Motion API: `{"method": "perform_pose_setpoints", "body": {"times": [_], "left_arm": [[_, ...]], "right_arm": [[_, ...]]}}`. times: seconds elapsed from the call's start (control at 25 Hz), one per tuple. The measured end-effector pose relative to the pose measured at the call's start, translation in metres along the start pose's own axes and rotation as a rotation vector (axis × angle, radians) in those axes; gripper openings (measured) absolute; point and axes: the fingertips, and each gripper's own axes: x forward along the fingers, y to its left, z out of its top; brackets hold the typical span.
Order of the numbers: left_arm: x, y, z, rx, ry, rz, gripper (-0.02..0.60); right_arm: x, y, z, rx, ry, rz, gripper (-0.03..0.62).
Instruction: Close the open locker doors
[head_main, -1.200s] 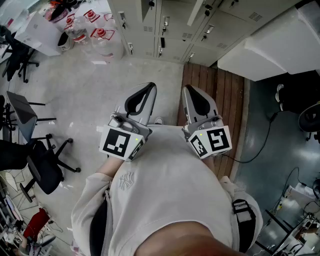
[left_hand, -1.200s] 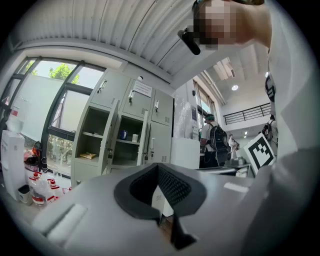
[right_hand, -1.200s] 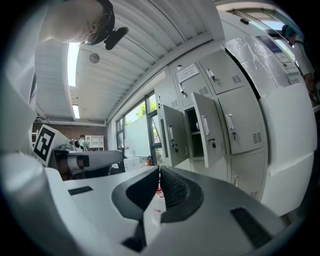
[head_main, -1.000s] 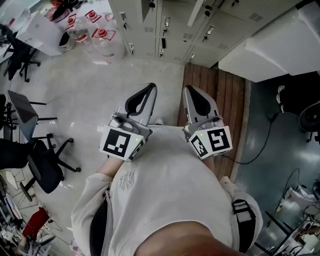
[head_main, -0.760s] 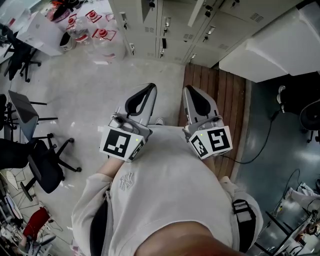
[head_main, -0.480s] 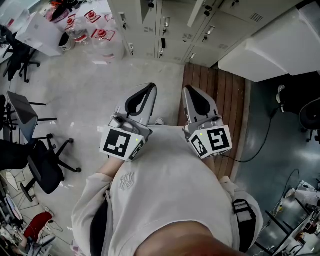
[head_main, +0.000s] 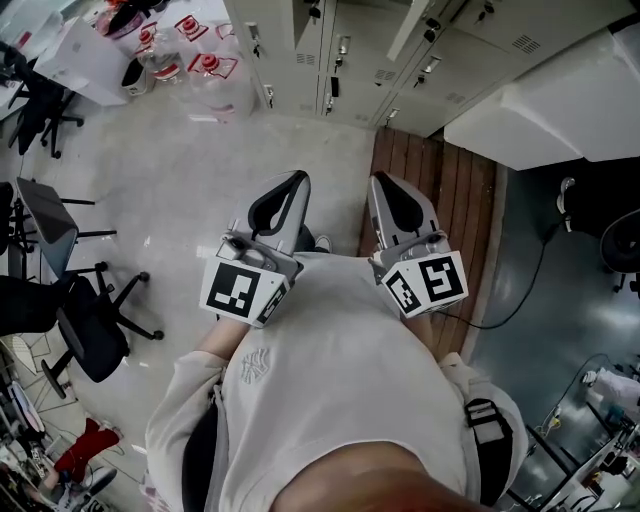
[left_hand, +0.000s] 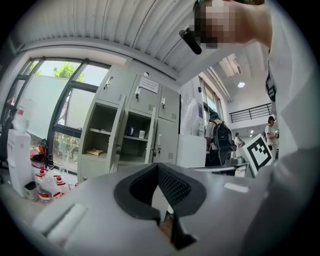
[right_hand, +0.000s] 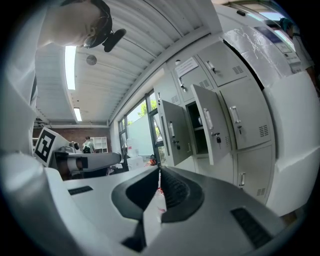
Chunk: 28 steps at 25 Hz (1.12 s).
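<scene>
The grey lockers (head_main: 360, 60) stand ahead of me along the top of the head view. In the left gripper view two upper compartments (left_hand: 102, 135) gape, with small items on their shelves. The right gripper view shows two locker doors (right_hand: 176, 131) swung outward, keys hanging in the locks. An open door's top edge (head_main: 412, 28) shows from above. My left gripper (head_main: 300, 178) (left_hand: 158, 166) and right gripper (head_main: 378, 180) (right_hand: 159, 170) are held side by side at chest height, well short of the lockers. Both are shut with nothing between the jaws.
Water bottles with red labels (head_main: 195, 65) stand left of the lockers. Office chairs (head_main: 90, 335) sit at the left. A wooden platform (head_main: 440, 190) and a white block (head_main: 545, 110) lie at the right, with a cable (head_main: 520, 290) on the dark floor. People (left_hand: 220, 142) stand behind, right.
The head view has shifted slightly, so the lockers and floor sit a little lower in the frame. Both grippers keep the same pose and stay shut.
</scene>
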Motion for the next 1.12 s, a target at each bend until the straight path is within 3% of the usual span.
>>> {"method": "perform_pose_setpoints", "body": {"times": [0.2,0.44,0.68,0.88,1.12], "left_arm": [[0.003,0.03,-0.002,-0.021,0.01,0.025,0.002],[0.018,0.097,0.009,-0.011,0.009,0.076,0.002],[0.042,0.149,0.029,0.013,0.011,0.041,0.002],[0.057,0.173,0.025,-0.002,0.027,0.002,0.002],[0.06,0.198,0.024,-0.014,0.028,0.011,0.002]], "right_arm": [[0.029,0.0,-0.006,0.005,0.034,0.009,0.014],[0.089,-0.005,0.002,-0.006,0.047,0.015,0.014],[0.141,-0.006,0.028,-0.024,-0.002,-0.009,0.014],[0.166,-0.014,0.026,-0.005,-0.014,-0.054,0.014],[0.186,-0.013,0.024,-0.005,-0.005,-0.058,0.014]]}}
